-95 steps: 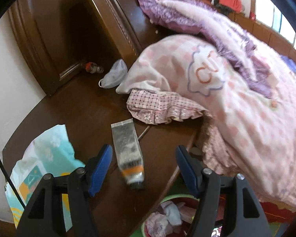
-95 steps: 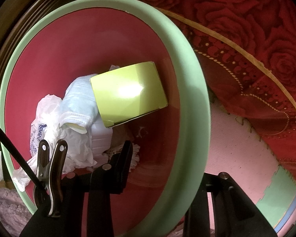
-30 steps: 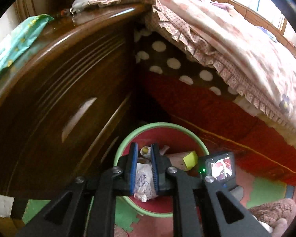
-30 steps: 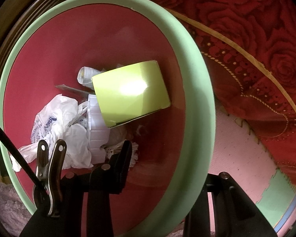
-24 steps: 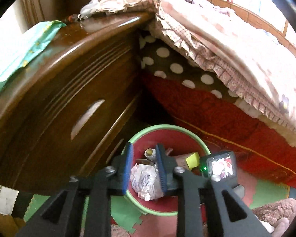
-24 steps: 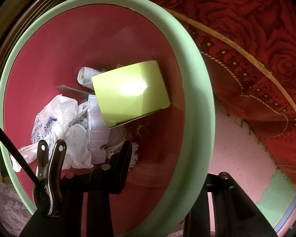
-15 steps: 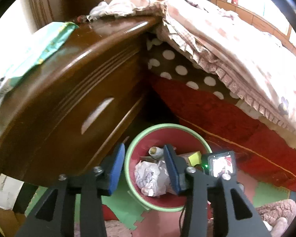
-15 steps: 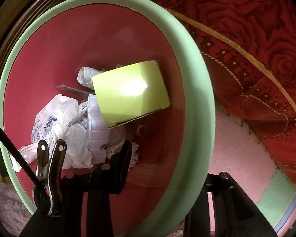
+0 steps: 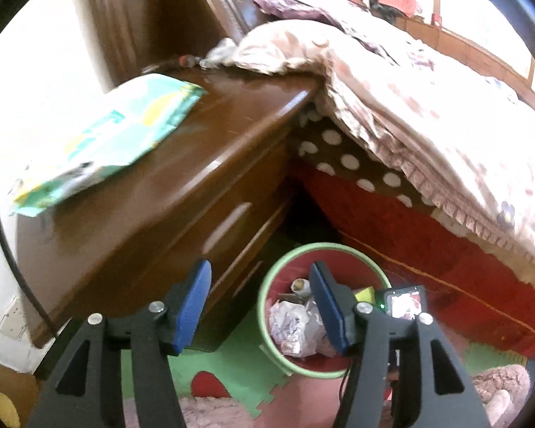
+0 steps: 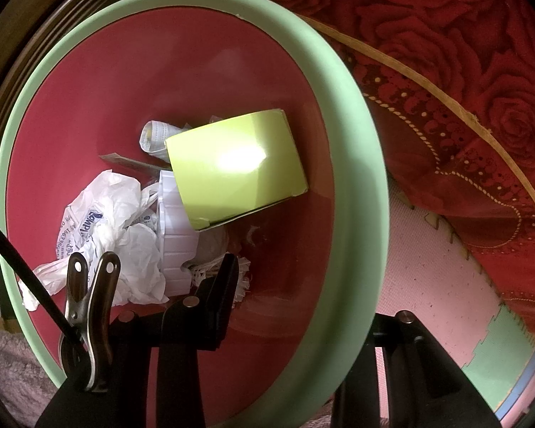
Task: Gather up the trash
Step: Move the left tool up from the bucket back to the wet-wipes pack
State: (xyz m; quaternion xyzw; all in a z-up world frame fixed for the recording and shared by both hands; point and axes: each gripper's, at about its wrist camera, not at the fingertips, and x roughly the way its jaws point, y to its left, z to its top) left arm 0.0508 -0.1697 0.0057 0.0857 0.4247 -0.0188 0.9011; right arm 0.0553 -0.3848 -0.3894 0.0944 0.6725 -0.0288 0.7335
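Empty left claw [image 9: 260,303], jaws just opening, hangs above green-rimmed red bin [image 9: 267,285] whose rim right claw [image 10: 303,306] grips; flat turquoise plastic wrapper [image 9: 107,139] lies up-left on brown wooden counter [image 9: 210,149].

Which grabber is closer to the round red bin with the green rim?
Right. The right gripper straddles the bin's green rim; the left gripper hangs open higher up, above the bin.
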